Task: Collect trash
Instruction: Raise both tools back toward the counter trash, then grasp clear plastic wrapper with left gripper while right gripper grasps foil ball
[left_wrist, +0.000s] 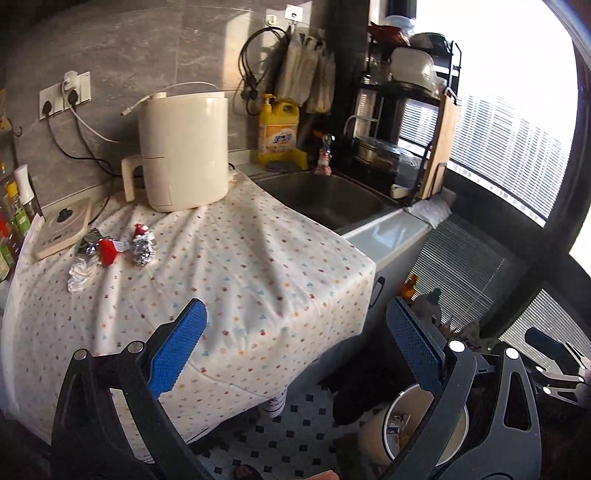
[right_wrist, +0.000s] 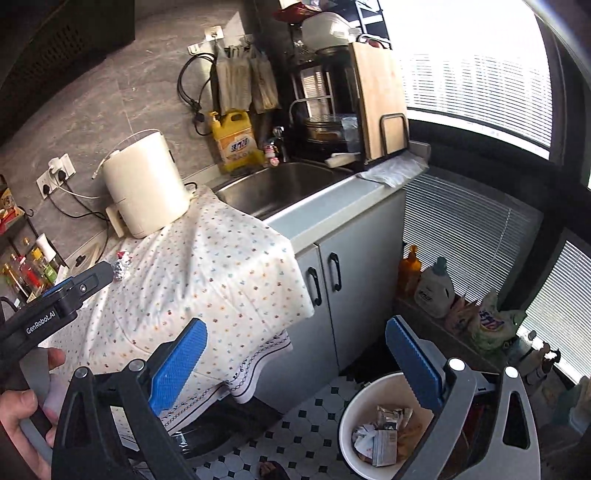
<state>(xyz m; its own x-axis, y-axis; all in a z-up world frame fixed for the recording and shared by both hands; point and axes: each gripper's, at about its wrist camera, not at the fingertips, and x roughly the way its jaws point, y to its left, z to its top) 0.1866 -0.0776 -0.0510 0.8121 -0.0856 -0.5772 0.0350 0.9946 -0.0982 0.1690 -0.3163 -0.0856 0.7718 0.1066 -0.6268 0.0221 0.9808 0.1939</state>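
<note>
- My left gripper has its jaws spread wide with nothing between them, above the cloth-covered bench.
- My right gripper is likewise spread and bare, above the white bin of scraps.
- Foil wrappers lie on the bench's far left, near the air fryer.

The cloth-covered bench gives you open room across its middle and near edge. At its back edge the white appliance blocks reach to the wall; at the back left corner the flat scale and bottles crowd the edge, with foil wrappers just beside the scale. Past the right edge, the sink lies unobstructed. On the floor, the white bin stands open-topped, with the cabinet doors behind it and bottles to its right.
</note>
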